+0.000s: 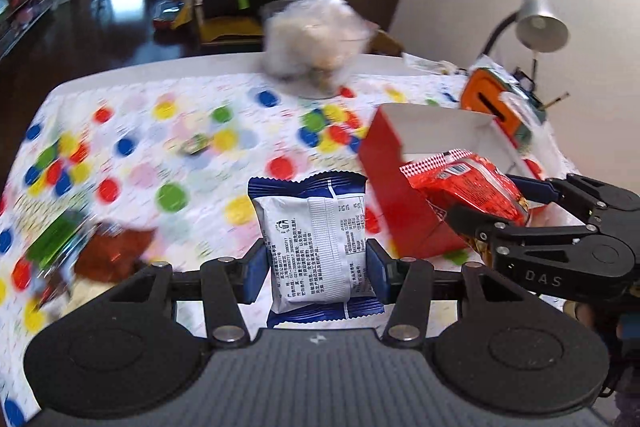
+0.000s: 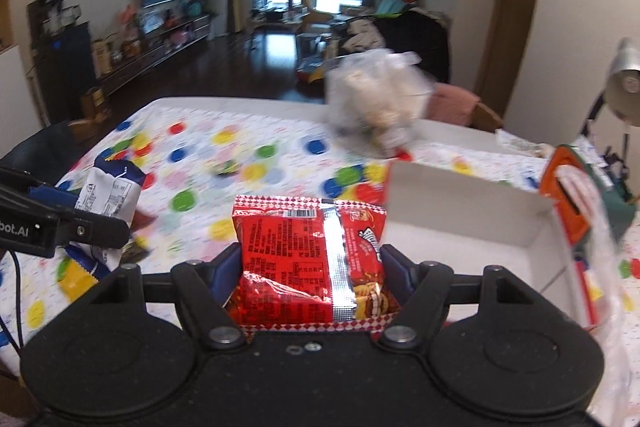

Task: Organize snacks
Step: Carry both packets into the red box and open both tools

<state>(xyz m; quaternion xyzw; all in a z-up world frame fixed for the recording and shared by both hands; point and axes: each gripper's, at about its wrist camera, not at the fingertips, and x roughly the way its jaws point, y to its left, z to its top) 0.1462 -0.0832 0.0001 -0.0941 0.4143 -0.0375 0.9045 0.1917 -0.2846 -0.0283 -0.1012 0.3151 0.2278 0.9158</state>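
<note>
Left gripper (image 1: 316, 269) clamps a blue-and-white snack packet (image 1: 316, 247), and the right gripper (image 2: 310, 277) clamps a red crinkly foil packet (image 2: 310, 259); both packets hang above the table. Beside them on the right, the red cardboard box (image 1: 400, 195), white inside, looks empty, so sorting seems only begun. More wrapped snacks (image 1: 112, 255) lie near left on the dotted tablecloth (image 1: 180, 155).
</note>
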